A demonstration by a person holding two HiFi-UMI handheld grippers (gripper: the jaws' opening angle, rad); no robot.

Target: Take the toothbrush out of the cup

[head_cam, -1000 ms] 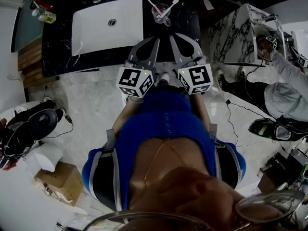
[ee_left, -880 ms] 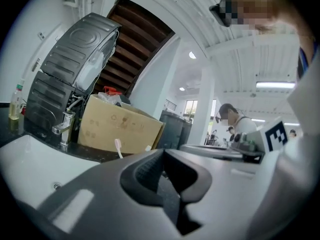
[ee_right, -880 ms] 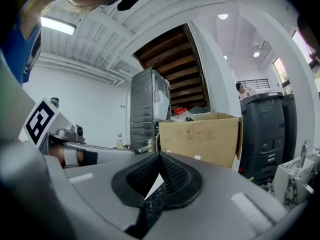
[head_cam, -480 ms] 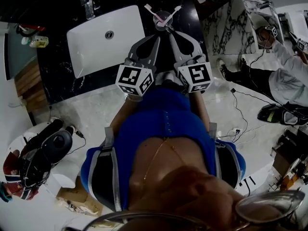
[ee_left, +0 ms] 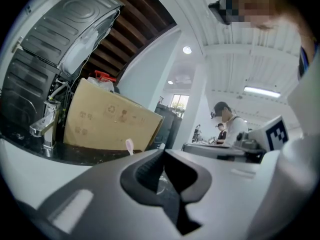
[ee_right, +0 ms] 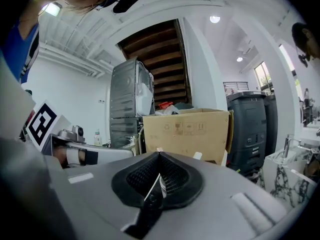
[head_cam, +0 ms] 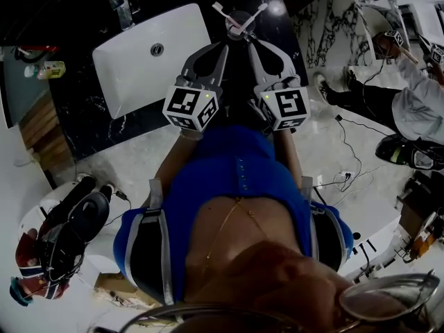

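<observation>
My left gripper (head_cam: 223, 47) and right gripper (head_cam: 251, 44) are both clenched on nothing. Just ahead, between their tips, a clear round cup (head_cam: 238, 22) stands on the glossy black veined counter (head_cam: 76, 116). Two slim white-headed toothbrushes (head_cam: 220, 9) splay from it.

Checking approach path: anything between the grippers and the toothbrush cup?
Nothing visible. Left gripper and right gripper, both shut, point at the cup; only bare dark counter lies between. The sink sits off to the left.

L gripper (head_cam: 224, 46) & R gripper (head_cam: 251, 43) side by side, fingers (head_cam: 205, 60) pressed together, pointing fwd, nearly level.
</observation>
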